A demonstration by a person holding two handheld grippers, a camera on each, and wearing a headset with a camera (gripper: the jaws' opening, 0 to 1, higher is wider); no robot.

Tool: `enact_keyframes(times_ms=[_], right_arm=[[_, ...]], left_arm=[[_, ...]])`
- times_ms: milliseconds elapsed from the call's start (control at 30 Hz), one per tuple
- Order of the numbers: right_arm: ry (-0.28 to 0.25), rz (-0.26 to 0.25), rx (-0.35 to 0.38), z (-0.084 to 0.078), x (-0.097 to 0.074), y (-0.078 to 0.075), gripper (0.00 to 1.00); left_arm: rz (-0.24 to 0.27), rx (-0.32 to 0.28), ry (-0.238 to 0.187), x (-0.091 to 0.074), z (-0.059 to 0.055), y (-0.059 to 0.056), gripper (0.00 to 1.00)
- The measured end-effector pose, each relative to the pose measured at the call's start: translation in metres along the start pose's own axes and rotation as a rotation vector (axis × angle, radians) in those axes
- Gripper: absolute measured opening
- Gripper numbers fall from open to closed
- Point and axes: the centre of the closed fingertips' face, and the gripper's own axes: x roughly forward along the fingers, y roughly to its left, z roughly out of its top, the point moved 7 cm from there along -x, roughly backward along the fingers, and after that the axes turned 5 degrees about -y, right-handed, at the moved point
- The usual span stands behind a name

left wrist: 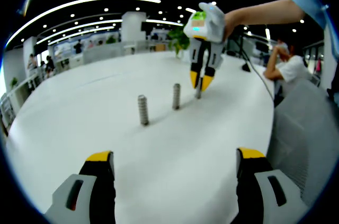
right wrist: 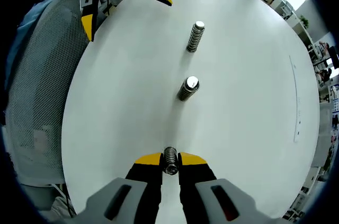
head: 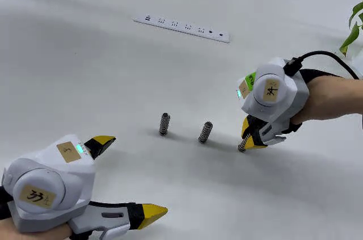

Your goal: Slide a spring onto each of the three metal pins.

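The right gripper (right wrist: 170, 164) is clenched on a spring (right wrist: 170, 158), with its yellow tips pressing the coils from both sides. In the head view the lower end of this spring comes out below the tips and leans a little. Whether it touches the table (head: 85, 70) I cannot tell. The left gripper (head: 130, 176) is released, its jaws wide apart with nothing between them, low and well apart from the springs.

Two more springs stand free in one row with the held one: the middle spring (right wrist: 188, 88) and the far spring (right wrist: 196, 36). The coils hide most of each metal pin. The right gripper view, looking from above, shows a shiny round top on each, but in the head view these tops are too small to make out.

The table is white and matte. A white power strip (head: 184, 28) lies farther back, and green plant leaves (head: 354, 27) are cut off at the edge. The left gripper view shows an open office with long ceiling lights (left wrist: 79, 4), a seated person (left wrist: 283, 62) and a grey mesh chair (left wrist: 304, 128).
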Motion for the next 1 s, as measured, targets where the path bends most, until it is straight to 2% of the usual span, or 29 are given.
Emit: enact_keyframes(times_ms=[333, 433, 600, 767, 833, 967, 1000], right_arm=[[-0.018, 0.002, 0.013, 0.002, 0.0, 0.0, 0.13], [-0.033, 0.002, 0.034, 0.003, 0.0, 0.0, 0.19], [-0.036, -0.008, 0.028, 0.002, -0.003, 0.0, 0.27], [-0.077, -0.023, 0.068, 0.0, -0.01, 0.008, 0.35], [-0.118, -0.076, 0.097, 0.003, -0.018, 0.014, 0.42], [-0.307, -0.185, 0.234, 0.009, -0.031, 0.032, 0.6], [-0.319, -0.199, 0.265, 0.008, -0.032, 0.036, 0.68]], left_arm=[[-0.007, 0.001, -0.002, 0.001, 0.001, 0.001, 0.97], [-0.006, 0.004, -0.002, 0.0, 0.002, 0.001, 0.97], [-0.005, 0.011, -0.005, -0.002, 0.006, 0.003, 0.97], [0.002, 0.017, -0.012, -0.003, 0.01, 0.004, 0.97], [0.005, 0.015, -0.023, -0.004, 0.014, 0.004, 0.97], [0.002, 0.016, -0.007, -0.002, 0.014, 0.004, 0.97], [0.005, 0.02, -0.017, -0.002, 0.016, 0.004, 0.97]])
